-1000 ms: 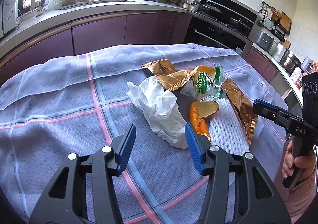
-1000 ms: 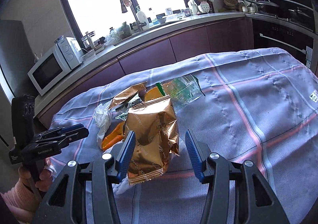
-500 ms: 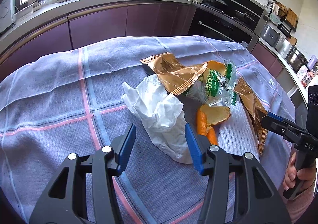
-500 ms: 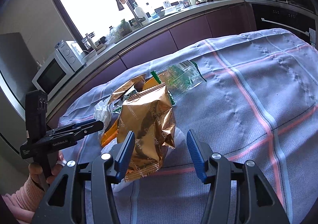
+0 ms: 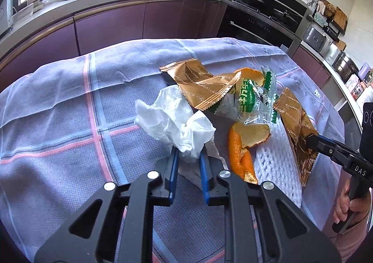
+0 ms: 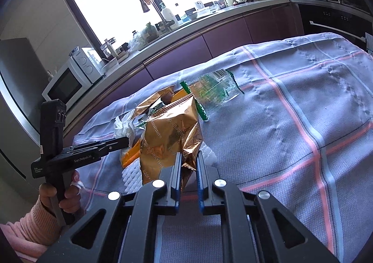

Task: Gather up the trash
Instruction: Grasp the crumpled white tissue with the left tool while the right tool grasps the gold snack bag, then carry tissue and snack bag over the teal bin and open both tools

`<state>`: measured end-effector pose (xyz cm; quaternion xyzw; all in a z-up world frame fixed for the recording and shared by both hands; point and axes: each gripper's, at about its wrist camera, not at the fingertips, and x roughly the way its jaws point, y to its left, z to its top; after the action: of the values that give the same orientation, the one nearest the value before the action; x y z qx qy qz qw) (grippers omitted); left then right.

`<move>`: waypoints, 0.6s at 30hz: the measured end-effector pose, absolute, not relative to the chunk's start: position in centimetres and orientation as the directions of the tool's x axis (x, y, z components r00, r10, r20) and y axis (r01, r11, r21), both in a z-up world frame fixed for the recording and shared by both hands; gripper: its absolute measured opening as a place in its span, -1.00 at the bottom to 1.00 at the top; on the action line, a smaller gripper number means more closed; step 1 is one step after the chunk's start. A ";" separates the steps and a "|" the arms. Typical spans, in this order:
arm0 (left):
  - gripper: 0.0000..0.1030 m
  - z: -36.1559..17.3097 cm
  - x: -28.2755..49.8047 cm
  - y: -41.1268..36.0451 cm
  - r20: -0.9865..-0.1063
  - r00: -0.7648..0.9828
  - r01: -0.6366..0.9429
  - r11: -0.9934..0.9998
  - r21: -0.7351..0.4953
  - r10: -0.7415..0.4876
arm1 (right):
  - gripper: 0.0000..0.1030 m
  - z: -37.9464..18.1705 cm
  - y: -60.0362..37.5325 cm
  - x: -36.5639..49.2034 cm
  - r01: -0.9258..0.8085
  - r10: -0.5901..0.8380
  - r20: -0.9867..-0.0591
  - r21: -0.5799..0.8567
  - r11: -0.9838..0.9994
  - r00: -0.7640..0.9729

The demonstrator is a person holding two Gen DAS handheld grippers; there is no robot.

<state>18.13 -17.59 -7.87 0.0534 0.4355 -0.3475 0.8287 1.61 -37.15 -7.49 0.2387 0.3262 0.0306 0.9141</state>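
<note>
Both cams sit low and close over the desk [image 5: 58, 109], facing the trash pile [image 5: 233, 109] from opposite sides; both catch that pile and the kitchen counter behind it.

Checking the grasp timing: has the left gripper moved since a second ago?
Yes. The left gripper went forward toward the purple cabinets, and its fingers, wide apart before, are now shut on the white tissue.

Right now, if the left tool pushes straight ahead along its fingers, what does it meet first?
The left tool is already shut on the white tissue, so that comes first. Beyond it likely lies the gold wrapper, though depth is unclear.
</note>
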 end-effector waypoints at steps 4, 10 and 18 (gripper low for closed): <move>-0.73 -7.0 17.0 -17.0 -0.744 0.395 0.634 0.746 -0.204 -0.539 | -0.81 -6.7 -37.0 1.0 0.084 0.209 -0.563 0.450 0.889 0.799; -0.73 -4.7 14.8 -14.3 -0.703 0.432 0.648 0.737 -0.194 -0.565 | -0.81 -5.1 -36.3 0.0 0.056 0.210 -0.528 0.444 0.894 0.823; -0.73 -2.1 11.4 -9.2 -0.644 0.464 0.641 0.732 -0.230 -0.608 | -0.81 -3.5 -33.5 0.4 -0.022 0.264 -0.501 0.437 0.899 0.825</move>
<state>11.40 -9.15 -2.07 0.0225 0.3669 -0.3654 0.8552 0.36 -33.46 -3.52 0.2113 0.2861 0.0766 0.9315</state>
